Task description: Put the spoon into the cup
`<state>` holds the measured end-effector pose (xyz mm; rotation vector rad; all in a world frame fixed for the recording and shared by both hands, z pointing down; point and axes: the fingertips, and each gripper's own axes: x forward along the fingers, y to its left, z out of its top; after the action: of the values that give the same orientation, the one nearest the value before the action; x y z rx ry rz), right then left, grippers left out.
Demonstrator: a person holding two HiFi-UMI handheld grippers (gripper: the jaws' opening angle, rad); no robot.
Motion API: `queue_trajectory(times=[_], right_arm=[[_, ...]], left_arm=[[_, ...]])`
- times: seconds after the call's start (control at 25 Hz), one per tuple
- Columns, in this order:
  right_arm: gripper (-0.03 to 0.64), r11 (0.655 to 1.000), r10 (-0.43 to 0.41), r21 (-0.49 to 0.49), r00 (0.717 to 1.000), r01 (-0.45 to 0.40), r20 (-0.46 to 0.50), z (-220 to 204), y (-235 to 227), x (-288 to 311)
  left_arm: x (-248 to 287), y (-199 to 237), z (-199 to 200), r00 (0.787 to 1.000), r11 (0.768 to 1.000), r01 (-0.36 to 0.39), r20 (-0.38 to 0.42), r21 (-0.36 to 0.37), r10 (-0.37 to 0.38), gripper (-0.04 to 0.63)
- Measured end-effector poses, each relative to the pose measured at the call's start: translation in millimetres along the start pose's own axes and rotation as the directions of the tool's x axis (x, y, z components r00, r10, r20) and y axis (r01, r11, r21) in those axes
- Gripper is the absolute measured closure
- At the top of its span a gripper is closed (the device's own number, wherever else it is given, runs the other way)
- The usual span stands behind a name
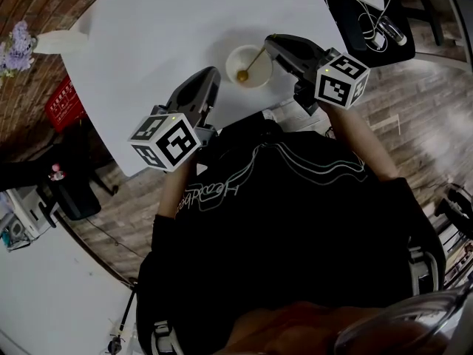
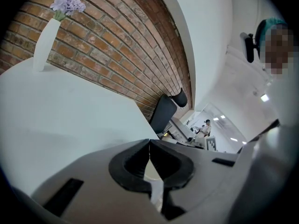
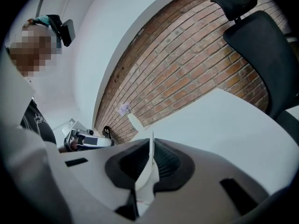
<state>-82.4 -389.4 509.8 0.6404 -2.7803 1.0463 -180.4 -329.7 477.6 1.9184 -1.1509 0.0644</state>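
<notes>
Gold-coloured slim spoon (image 1: 250, 65) is propped inside the round white cup (image 1: 256, 80) on the white table (image 1: 162, 35). With nothing left to carry, the left gripper (image 1: 213, 73) and the right gripper (image 1: 270, 44) are closed and empty.

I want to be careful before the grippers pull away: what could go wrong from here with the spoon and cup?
1. The spoon leans on the rim of the cup, its handle very close to the right gripper; pulling back carelessly might catch it and tip the cup.
2. The left gripper is also near the cup, which stands fairly near the edge of the table; a bump could push it off.
</notes>
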Motion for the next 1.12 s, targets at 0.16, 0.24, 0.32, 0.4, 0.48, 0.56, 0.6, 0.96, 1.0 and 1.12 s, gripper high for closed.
queue_trajectory(times=[0.16, 0.24, 0.32, 0.4, 0.48, 0.56, 0.6, 0.96, 1.0, 1.12], right_arm=[[0.614, 1.0, -0.011, 0.001, 1.0, 0.011, 0.007, 1, -1, 0], [0.58, 0.999, -0.04, 0.01, 0.999, 0.04, 0.031, 5, -6, -2], [0.518, 0.997, -0.069, 0.029, 0.996, 0.067, 0.064, 9, -11, -6], [0.514, 0.995, -0.094, 0.038, 0.991, 0.09, 0.098, 14, -15, -14], [0.514, 0.993, -0.114, 0.036, 0.986, 0.111, 0.123, 17, -17, -24], [0.514, 0.991, -0.13, 0.033, 0.982, 0.126, 0.138, 20, -16, -35], [0.517, 0.991, -0.134, 0.03, 0.98, 0.131, 0.145, 21, -14, -40], [0.603, 0.996, -0.056, -0.059, 0.975, 0.07, 0.214, 40, 37, -85], [0.604, 0.996, -0.039, -0.069, 0.976, 0.055, 0.213, 41, 44, -90], [0.617, 0.994, 0.034, -0.104, 0.979, -0.013, 0.2, 43, 69, -101]], left_arm=[[-3, 2, 0, 1.0, 1.0, -0.005, 0.006, -0.004, 0.005, 0.591], [-5, 2, 1, 1.0, 1.0, -0.006, 0.01, -0.004, 0.006, 0.591], [-7, 2, 0, 1.0, 1.0, -0.005, 0.013, -0.003, 0.005, 0.591], [-8, 0, -2, 1.0, 1.0, -0.003, 0.017, -0.002, 0.003, 0.591], [-10, -3, -6, 1.0, 1.0, -0.002, 0.023, -0.002, 0.002, 0.591], [-13, -7, -9, 1.0, 1.0, 0.0, 0.03, -0.001, 0.0, 0.591], [-15, -10, -10, 0.999, 1.0, 0.002, 0.035, 0.001, -0.002, 0.591], [-34, -47, -15, 0.995, 0.999, 0.027, 0.099, 0.039, -0.031, 0.591], [-36, -51, -16, 0.994, 0.999, 0.029, 0.107, 0.043, -0.034, 0.591], [-42, -67, -16, 0.99, 0.997, 0.044, 0.13, 0.059, -0.051, 0.591]])
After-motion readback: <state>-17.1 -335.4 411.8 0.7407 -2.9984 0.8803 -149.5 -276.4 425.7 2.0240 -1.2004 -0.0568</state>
